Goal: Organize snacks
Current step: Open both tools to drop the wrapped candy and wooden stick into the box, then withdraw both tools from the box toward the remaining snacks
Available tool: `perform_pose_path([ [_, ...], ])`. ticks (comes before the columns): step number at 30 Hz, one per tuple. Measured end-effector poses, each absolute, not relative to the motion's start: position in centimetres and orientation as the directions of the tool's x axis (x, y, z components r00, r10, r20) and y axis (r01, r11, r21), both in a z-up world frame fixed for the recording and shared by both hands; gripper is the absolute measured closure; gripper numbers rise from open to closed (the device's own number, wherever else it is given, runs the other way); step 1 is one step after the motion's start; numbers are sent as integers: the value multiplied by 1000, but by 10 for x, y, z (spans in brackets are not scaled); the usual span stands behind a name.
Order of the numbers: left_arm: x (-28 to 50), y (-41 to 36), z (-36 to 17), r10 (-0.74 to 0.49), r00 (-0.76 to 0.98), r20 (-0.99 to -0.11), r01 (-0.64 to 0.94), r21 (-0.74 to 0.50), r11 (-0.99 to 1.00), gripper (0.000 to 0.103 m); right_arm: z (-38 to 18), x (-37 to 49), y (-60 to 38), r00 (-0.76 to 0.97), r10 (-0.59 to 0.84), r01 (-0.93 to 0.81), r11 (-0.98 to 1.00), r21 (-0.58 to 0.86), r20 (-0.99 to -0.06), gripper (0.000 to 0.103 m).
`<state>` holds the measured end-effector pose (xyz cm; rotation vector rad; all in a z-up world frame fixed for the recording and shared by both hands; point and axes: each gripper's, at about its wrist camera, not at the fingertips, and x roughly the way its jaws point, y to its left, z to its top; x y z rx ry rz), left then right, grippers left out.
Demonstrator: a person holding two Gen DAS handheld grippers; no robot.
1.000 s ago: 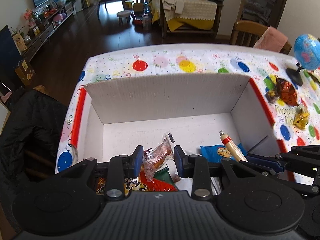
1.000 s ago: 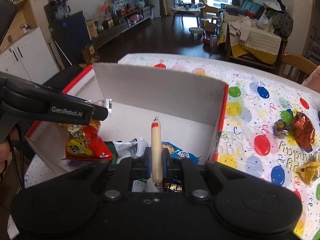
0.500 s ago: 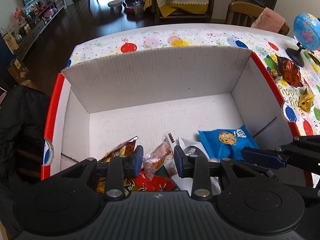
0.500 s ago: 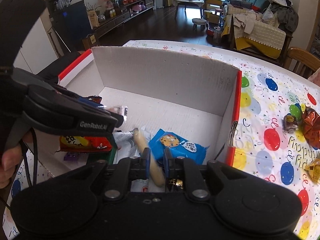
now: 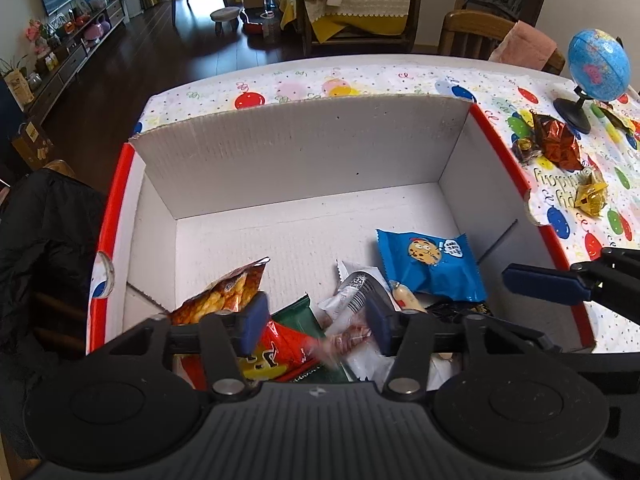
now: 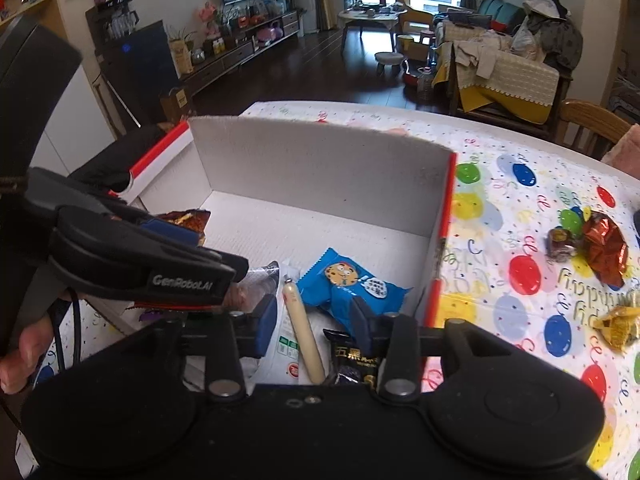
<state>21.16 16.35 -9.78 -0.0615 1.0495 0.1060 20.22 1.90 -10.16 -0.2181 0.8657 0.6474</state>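
Two snacks are dropping into the cardboard box [image 5: 304, 160] right now: a small clear-wrapped sweet [image 5: 344, 340], blurred, sits between the fingers of the left tongs [image 5: 316, 320], whose jaws are opening with the pads off it, and a pale sausage stick [image 6: 302, 328] lies between the fingers of the right tongs [image 6: 312, 316], jaws likewise opening, nothing clamped. Both land in the near end of the box, on a heap with a blue cookie packet [image 5: 432, 264], a white wrapper [image 5: 352, 292], a red bag [image 5: 280, 352] and an orange crisp bag [image 5: 224, 292]; the far half of the box floor is bare. Out on the counter [image 6: 512, 208], beyond the box's right wall, a brown foil sweet [image 6: 604, 248], a small dark one [image 6: 560, 242] and a gold one [image 6: 618, 324] still wait, near a little globe [image 5: 598, 66]. Risk from here, I'd say: the two tongs hang close together over the same corner, so lifting out could knock them together or drag a wrapper along, and the piling heap could slide the sausage under the packets.
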Motion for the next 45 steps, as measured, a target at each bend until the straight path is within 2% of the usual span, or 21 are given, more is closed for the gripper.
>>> perform_pose_path([
  [5, 201, 162, -87, 60, 513, -856, -126, -5, 992, 42, -92, 194, 6, 496, 446, -593, 801, 85, -745, 54],
  [19, 170, 146, -50, 61, 576, -815, -119, -9, 993, 41, -63, 172, -32, 582, 465, -532, 838, 120, -667, 21],
  [22, 165, 140, -41, 46, 591, -805, -110, -25, 994, 41, -55, 168, -42, 599, 474, -523, 842, 132, -646, 17],
  [25, 162, 132, -33, 35, 604, -796, -101, -33, 994, 40, -48, 163, -52, 615, 483, -518, 844, 144, -623, 16],
  [28, 159, 124, -26, 18, 619, -785, -91, -49, 995, 33, -41, 161, -63, 625, 494, -514, 843, 157, -605, 12],
  [37, 158, 88, -12, -26, 641, -767, -56, -80, 995, 33, -27, 159, -104, 657, 505, -488, 851, 194, -560, 1],
  [45, 166, 52, -6, -44, 650, -759, -48, -99, 994, 24, -23, 166, -143, 678, 497, -464, 861, 209, -542, 0],
])
